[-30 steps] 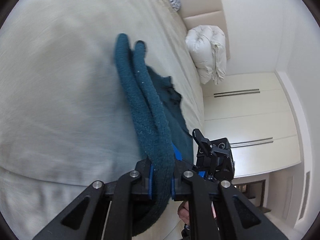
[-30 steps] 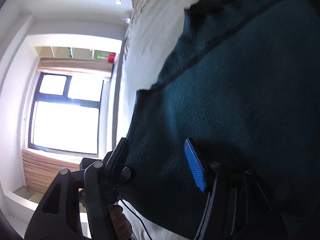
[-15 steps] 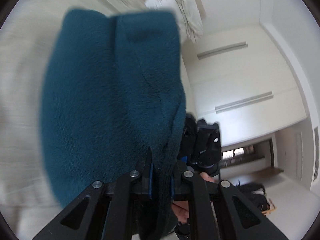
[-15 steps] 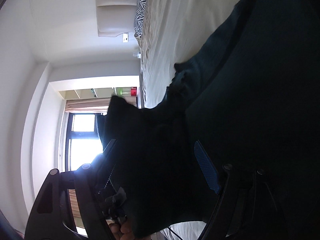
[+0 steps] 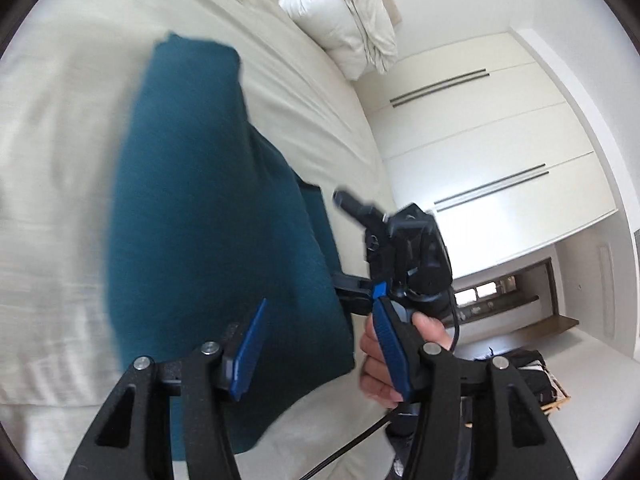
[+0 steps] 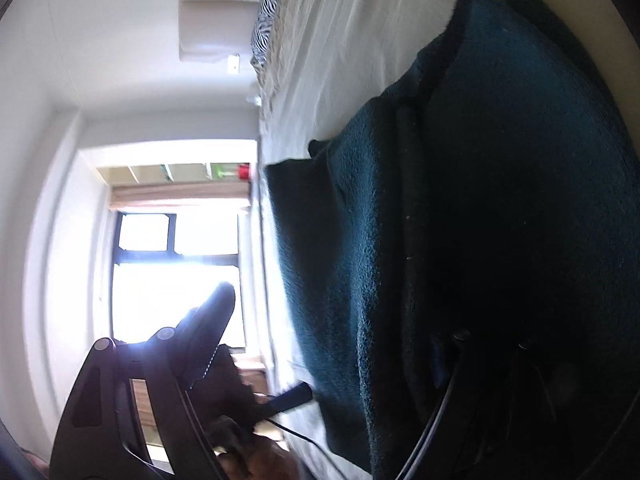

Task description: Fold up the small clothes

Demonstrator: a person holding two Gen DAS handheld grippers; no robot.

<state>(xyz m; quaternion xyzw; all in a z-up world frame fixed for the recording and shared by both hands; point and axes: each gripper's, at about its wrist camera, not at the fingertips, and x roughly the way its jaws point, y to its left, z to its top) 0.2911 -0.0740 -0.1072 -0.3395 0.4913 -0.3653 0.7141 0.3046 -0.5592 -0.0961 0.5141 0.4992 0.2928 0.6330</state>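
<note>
Cream bed sheet [image 5: 72,200] now carries my fuzzy teal knitted garment [image 5: 208,216], folded over. My left gripper [image 5: 320,336] just let go, jaws apart and empty. My right gripper [image 6: 328,344] is open too, so this fold looks done.

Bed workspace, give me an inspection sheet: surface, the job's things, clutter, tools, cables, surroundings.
Surface: cream bed sheet, lightly creased.
Job's things: teal garment lying folded over on the bed, free of both tools.
Clutter: rolled white duvet and zebra-print pillow at the far end.
Tools: left tool has just been opening, blue pads apart, nothing between them; right tool open, nothing gripped. A hand holds the right tool.
Cables: black cable trailing below the right tool.
Surroundings: white wardrobe doors, bright window, dark items on the floor.
</note>
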